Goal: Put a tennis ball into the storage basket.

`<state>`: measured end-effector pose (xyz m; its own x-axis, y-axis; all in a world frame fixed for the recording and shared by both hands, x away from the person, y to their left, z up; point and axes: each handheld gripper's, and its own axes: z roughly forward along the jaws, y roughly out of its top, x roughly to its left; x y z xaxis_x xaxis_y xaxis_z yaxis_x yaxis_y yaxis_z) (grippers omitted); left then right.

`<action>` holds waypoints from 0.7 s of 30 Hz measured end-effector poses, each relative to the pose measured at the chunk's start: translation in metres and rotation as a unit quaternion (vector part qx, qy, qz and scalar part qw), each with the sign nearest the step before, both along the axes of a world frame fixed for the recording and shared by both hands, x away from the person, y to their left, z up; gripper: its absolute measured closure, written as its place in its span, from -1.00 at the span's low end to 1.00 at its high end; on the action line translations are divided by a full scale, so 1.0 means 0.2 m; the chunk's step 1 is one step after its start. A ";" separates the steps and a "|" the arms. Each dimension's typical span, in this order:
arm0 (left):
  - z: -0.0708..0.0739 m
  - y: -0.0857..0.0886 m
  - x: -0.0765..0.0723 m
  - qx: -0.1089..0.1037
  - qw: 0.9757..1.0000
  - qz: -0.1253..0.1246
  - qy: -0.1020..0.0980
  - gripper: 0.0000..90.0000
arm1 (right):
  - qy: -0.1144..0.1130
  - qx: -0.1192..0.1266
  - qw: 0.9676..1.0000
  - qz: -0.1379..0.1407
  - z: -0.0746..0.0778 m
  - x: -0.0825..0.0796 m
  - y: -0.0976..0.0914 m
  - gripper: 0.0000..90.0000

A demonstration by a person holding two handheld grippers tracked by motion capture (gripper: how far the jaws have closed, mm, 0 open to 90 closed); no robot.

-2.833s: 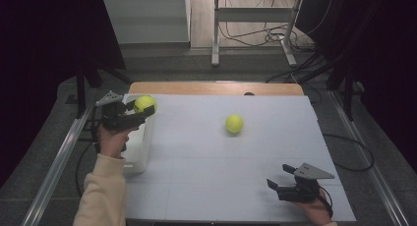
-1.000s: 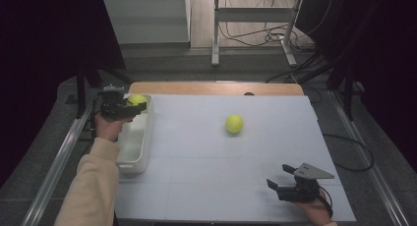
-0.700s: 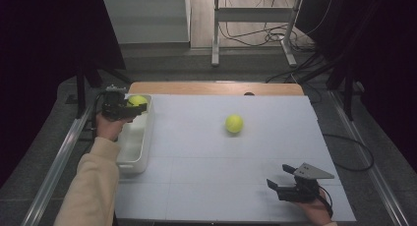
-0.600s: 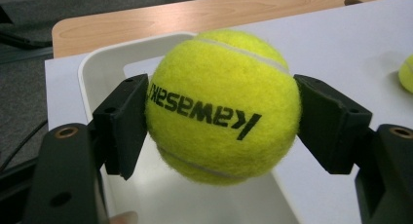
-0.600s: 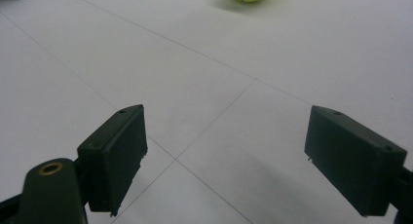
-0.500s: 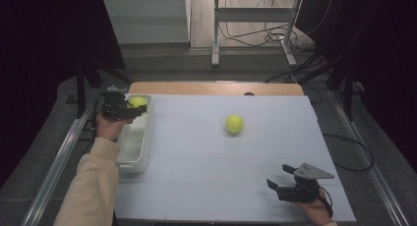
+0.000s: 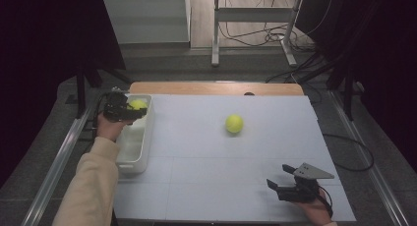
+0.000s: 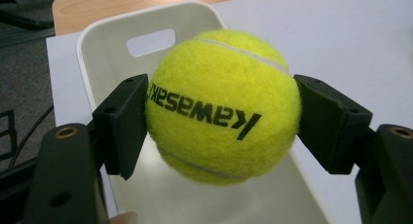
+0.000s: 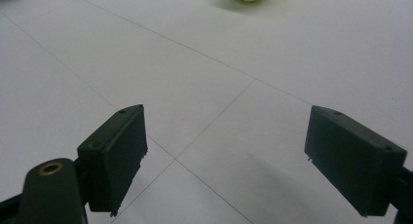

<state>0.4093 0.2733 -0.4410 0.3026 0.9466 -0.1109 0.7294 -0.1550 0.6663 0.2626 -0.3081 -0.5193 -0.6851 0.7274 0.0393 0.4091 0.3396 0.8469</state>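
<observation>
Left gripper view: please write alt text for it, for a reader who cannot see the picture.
A yellow tennis ball with black lettering is clamped between the two black jaws of the left gripper, held above a white bin. The bin has a handle slot in its far wall and stands on a white table.

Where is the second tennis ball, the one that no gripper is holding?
In the high view the free tennis ball lies on the white table, right of centre toward the far edge, well apart from the white bin at the left.
</observation>
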 end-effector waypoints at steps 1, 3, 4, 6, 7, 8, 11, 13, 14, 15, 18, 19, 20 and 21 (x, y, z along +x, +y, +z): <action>0.00 0.00 0.00 -0.001 1.000 -0.001 0.002 -0.42 | 0.000 0.000 1.000 0.000 0.00 0.00 0.00 -0.65; 0.00 0.00 0.00 0.002 1.000 -0.002 0.004 -0.43 | 0.000 0.000 1.000 0.000 0.00 0.00 0.00 -0.65; 0.00 0.00 0.00 0.002 1.000 -0.002 0.004 -0.43 | 0.000 0.000 1.000 0.000 0.00 0.00 0.00 -0.65; -0.01 0.00 0.00 0.001 1.000 -0.001 0.004 -0.43 | 0.001 0.000 1.000 0.000 0.00 0.00 0.00 -0.65; -0.01 0.00 0.00 0.001 1.000 0.000 0.005 -0.43 | 0.001 0.000 1.000 0.000 0.00 0.00 0.00 -0.65; -0.01 0.00 0.00 0.001 1.000 0.000 0.005 -0.43 | 0.001 0.000 1.000 0.000 0.00 0.00 0.00 -0.65; -0.01 0.00 0.00 0.001 1.000 0.001 0.005 -0.43 | 0.000 0.000 1.000 0.000 0.00 0.00 0.00 -0.65; -0.01 0.00 0.00 0.001 1.000 0.001 0.006 -0.43 | 0.000 0.000 1.000 0.000 0.00 0.00 0.00 -0.65; -0.01 0.00 0.00 0.002 1.000 0.002 0.006 -0.43 | 0.000 0.000 1.000 0.000 0.00 0.00 0.00 -0.65; -0.01 0.00 0.00 0.001 1.000 0.002 0.006 -0.43 | 0.000 0.000 1.000 0.000 0.00 0.00 0.00 -0.65; -0.01 0.00 0.00 0.003 1.000 0.005 0.004 -0.44 | 0.000 0.000 1.000 0.000 0.00 0.00 0.00 -0.65; -0.01 0.00 0.00 0.003 1.000 0.005 0.004 -0.47 | 0.000 0.000 1.000 0.000 0.00 0.00 0.00 -0.65; 0.00 0.00 0.00 0.003 1.000 0.008 -0.004 -0.47 | 0.000 0.000 1.000 0.000 0.00 0.00 0.00 -0.65; 0.01 0.00 0.00 0.000 1.000 0.015 -0.008 -0.62 | 0.000 0.000 1.000 0.000 0.00 0.00 0.00 -0.65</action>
